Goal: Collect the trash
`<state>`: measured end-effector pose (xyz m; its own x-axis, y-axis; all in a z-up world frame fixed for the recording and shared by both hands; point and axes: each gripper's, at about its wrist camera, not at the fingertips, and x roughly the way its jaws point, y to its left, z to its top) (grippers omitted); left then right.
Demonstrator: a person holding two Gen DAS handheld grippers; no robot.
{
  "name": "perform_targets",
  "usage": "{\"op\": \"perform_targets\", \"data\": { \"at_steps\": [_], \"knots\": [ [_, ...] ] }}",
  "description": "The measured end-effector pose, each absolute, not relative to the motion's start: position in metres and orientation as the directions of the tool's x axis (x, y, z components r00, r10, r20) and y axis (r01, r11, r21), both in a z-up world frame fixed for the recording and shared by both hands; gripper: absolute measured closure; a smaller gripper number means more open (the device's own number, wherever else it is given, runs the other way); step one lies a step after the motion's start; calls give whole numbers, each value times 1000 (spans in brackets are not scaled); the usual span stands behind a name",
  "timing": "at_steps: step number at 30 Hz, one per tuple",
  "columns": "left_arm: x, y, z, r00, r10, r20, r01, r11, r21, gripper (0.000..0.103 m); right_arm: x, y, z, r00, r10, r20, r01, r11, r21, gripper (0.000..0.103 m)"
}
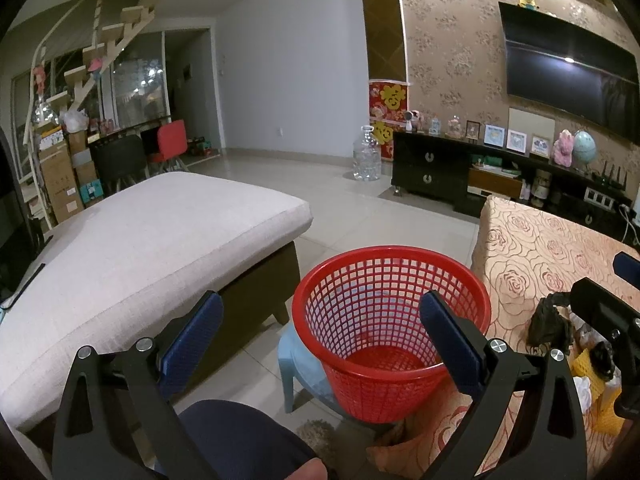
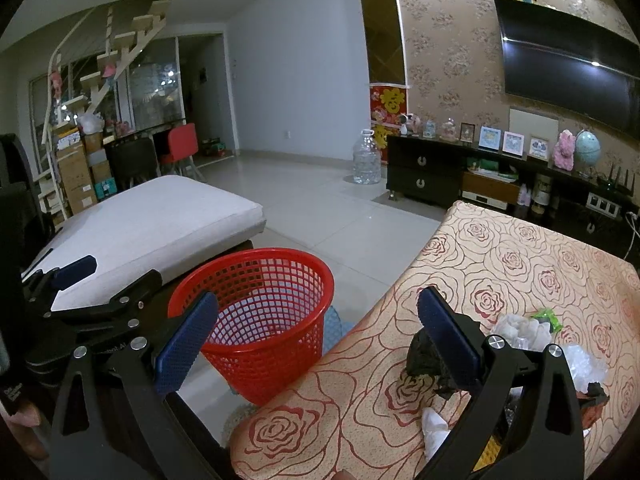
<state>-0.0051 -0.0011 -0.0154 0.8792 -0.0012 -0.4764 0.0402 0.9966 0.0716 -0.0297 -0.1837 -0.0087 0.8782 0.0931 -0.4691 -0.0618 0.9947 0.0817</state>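
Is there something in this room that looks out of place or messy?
Yes: crumpled trash lies scattered on the rose-patterned cloth, while the red basket beside it looks empty.

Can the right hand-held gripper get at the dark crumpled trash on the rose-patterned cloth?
Probably yes: the right hand-held gripper is open and empty, and the dark crumpled trash lies uncovered beside its right finger, nothing between.

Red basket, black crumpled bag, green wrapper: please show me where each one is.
red basket [image 2: 264,344]: right wrist view, on its mesh side wall.
black crumpled bag [image 2: 420,354]: right wrist view, on its left part.
green wrapper [image 2: 549,317]: right wrist view, on its middle.
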Motion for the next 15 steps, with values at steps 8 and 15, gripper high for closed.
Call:
{"op": "perform_targets", "data": {
  "at_steps": [8, 15],
  "knots": [
    [-4, -1, -14, 879, -1, -477, 40, 997, 72, 8, -30, -184, -8, 878, 93, -470, -62, 995, 81, 6],
    [-5, -1, -15, 878, -1, -479, 40, 997, 72, 8, -32, -185, -9, 879, 93, -469, -61, 995, 83, 6]
  ]
}}
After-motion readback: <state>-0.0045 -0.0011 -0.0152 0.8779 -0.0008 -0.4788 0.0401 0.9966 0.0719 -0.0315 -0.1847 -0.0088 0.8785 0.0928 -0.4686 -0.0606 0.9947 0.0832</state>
